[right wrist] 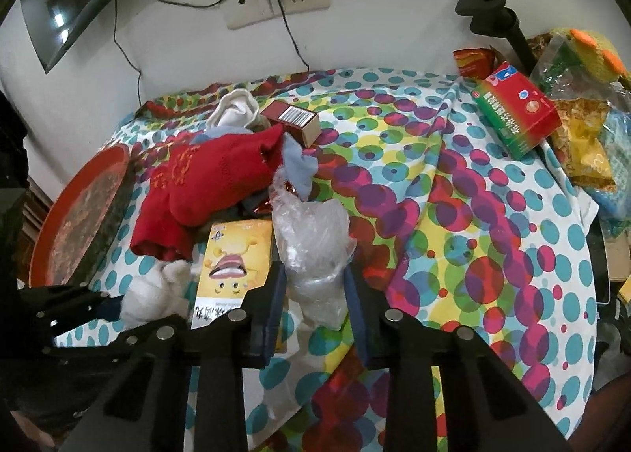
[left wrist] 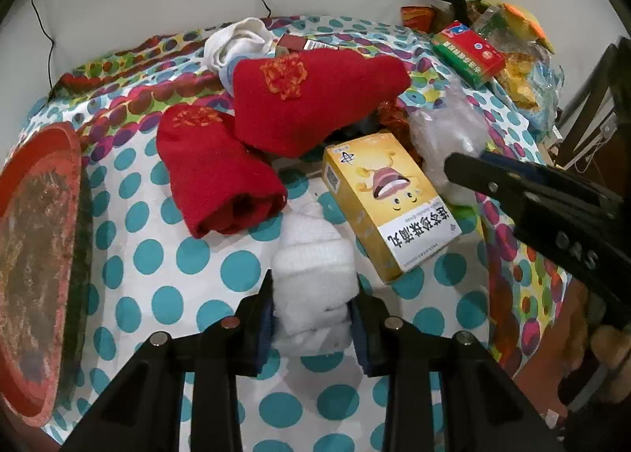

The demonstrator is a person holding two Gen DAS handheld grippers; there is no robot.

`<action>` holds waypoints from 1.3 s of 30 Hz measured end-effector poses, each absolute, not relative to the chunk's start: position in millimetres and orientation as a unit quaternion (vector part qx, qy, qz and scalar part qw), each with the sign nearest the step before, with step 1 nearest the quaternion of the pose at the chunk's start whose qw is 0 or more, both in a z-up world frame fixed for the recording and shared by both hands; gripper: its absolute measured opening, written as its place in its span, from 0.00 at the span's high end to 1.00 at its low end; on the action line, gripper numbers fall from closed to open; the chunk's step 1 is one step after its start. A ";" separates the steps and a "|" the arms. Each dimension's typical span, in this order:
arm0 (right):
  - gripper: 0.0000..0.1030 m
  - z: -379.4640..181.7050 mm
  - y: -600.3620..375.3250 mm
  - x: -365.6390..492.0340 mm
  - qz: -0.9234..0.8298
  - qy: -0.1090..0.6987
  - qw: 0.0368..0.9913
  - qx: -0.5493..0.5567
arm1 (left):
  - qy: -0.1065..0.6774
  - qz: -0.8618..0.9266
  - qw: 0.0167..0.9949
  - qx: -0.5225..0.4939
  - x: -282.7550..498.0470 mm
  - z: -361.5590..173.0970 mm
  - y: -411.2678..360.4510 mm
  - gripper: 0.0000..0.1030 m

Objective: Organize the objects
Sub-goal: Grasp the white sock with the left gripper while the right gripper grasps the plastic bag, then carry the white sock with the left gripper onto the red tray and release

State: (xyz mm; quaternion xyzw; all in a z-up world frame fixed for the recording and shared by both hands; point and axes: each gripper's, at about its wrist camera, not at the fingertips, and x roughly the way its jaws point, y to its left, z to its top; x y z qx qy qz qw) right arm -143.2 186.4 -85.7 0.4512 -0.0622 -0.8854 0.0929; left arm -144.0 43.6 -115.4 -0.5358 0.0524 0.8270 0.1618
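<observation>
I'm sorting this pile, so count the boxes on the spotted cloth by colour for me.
Yellow cardboard box with cartoon face: 1
Red-and-green cardboard box: 1
Dark red barcoded cardboard box: 1
Total: 3 boxes

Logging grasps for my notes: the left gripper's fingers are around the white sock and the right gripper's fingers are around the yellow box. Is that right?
Not quite. The left gripper does have the white sock, but the right gripper is around the clear plastic bag, not the yellow box beside it, as the right wrist view shows.
</observation>
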 end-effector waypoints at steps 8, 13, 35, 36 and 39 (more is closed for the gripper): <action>0.71 -93.0 186.2 -156.2 -0.890 -0.053 0.114 0.438 | 0.054 0.828 0.158 -0.536 -136.2 -109.3 37.1 0.68; 0.69 -96.8 184.6 -160.7 -0.893 -0.044 0.111 0.434 | 0.060 0.833 0.159 -0.527 -130.4 -99.9 31.8 0.68; 0.72 -97.3 218.6 -203.0 -0.923 -0.015 -0.011 0.384 | 0.022 0.862 0.075 -0.500 -137.9 -52.8 -69.3 0.68; 0.72 -97.7 217.9 -202.8 -0.923 -0.014 -0.012 0.385 | 0.019 0.863 0.069 -0.499 -139.1 -52.2 -76.6 0.68; 0.72 -98.6 215.9 -203.7 -0.921 -0.005 -0.018 0.388 | 0.013 0.861 0.044 -0.506 -147.2 -56.1 -103.2 0.68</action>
